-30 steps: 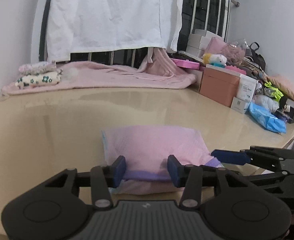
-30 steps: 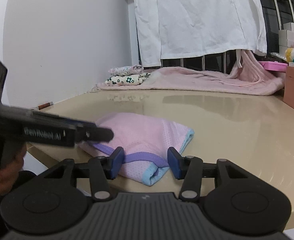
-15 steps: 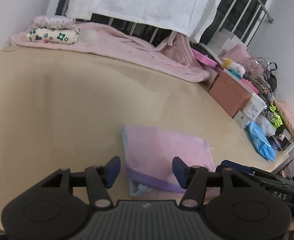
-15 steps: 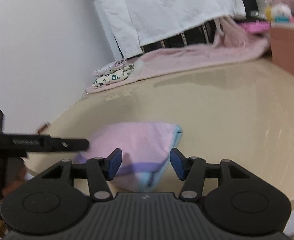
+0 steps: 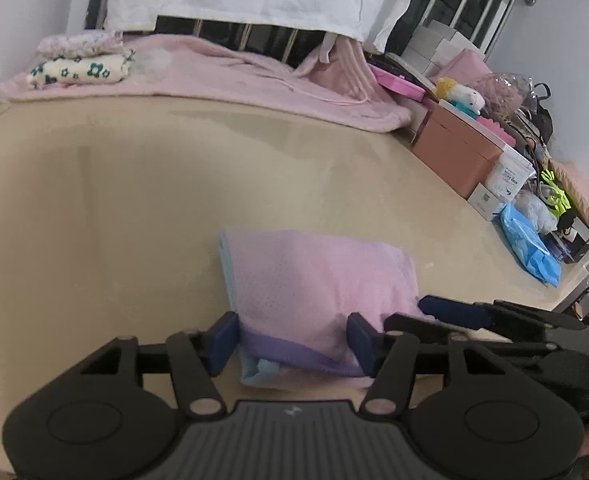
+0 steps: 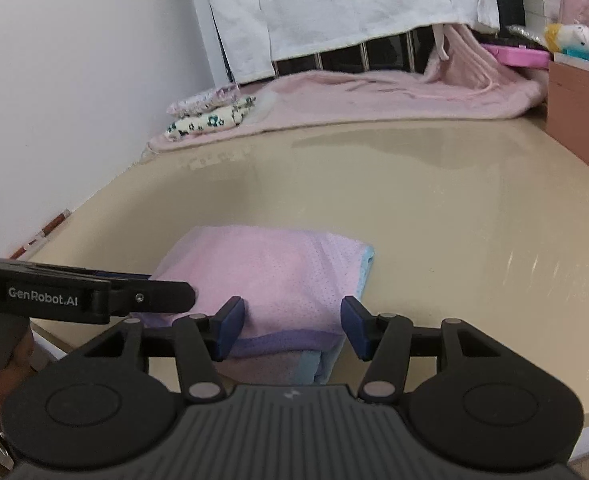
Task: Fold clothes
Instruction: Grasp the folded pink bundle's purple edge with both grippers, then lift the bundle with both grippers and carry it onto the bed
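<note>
My left tool (image 5: 292,338) and right tool (image 6: 292,328) hang wide, empty, over the folded pink mesh garment (image 5: 318,292) (purple waistband at six o'clock) on the beige tabletop (image 5: 134,208), released so the fold settles.

One pink folded garment (image 5: 318,292), two tongs, perhaps two folded cloths (image 5: 80,62) stacked behind.

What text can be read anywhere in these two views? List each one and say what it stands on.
"GenRobot.AI": white letters on the side of the left gripper, seen in the right wrist view.
A small logo mark, no letters, sits on each gripper's ribbed body.
White boxes beside the brown box: printing too small and blurred to read.
Blue packet: no legible text.
</note>
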The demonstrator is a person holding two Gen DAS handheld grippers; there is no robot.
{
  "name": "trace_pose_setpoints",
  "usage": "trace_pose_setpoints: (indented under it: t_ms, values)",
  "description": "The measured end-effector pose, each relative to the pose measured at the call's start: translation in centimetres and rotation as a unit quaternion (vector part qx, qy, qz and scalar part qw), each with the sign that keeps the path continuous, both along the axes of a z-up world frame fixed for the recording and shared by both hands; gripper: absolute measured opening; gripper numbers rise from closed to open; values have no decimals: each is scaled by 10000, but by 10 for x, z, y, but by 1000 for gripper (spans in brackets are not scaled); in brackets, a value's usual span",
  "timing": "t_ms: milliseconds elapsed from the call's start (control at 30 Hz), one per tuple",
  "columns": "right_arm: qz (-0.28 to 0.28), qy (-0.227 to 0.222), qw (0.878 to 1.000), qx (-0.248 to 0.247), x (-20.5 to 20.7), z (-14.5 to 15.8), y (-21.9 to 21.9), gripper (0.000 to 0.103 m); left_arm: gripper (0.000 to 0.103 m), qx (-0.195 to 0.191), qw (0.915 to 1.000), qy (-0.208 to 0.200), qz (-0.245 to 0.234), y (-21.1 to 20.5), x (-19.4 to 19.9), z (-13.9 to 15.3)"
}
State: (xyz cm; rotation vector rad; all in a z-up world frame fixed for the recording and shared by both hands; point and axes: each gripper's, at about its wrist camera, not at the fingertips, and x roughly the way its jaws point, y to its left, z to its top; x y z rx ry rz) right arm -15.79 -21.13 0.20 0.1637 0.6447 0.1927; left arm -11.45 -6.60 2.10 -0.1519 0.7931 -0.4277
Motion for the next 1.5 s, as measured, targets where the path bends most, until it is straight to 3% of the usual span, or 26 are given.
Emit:
trace_pose_setpoints:
  t_ms: [33, 133, 300, 367, 467, 700, 867, 1033, 1167, 1267, 1367, 1500]
  values:
    - [3, 1, 10000, -68, 0, -1, 2, 54, 55, 75, 10000, -39, 16, -2, 0, 0]
    - [58, -132, 9993, -355, -3, -3, 11, 52, 37, 50, 9999, -99, -52, -7, -2, -3]
    - [194, -131, 9992, -315, 1, -1, 12, 42, 28, -252, 9996, -156, 7, -2, 0, -9]
    - [314, -165, 9991, -247, 5, -1, 12, 23, 23, -397, 9991, -150, 30, 3, 4, -10]
    - [408, -320, 9978, -409, 15, 1, 21, 16, 16, -449, 9983, -298, 207, 12, 12, -8]
    - [651, -473, 9968, -46, 56, 17, 32, 12, 10, -766, 9943, -557, 494, 46, 41, 12]
    - [883, -925, 9917, -89, 91, 62, 46, 12, 10, -870, 9896, -1035, 489, 79, 81, 60]
    - [1130, -1632, 9796, -325, 155, 129, 75, 11, 10, -921, 9806, -1634, 574, 123, 152, 132]
    - [1279, -1908, 9729, -276, 240, 185, 101, 11, 10, -880, 9762, -1853, 699, 161, 225, 179]
    - [1321, -2000, 9700, -411, 306, 209, 127, 11, 10, -702, 9717, -2136, 729, 189, 278, 203]
    - [1314, -2010, 9695, -486, 371, 217, 156, 12, 10, -612, 9676, -2321, 789, 217, 328, 203]
    - [1313, -1985, 9696, -566, 440, 195, 191, 12, 10, -492, 9653, -2403, 902, 244, 381, 160]
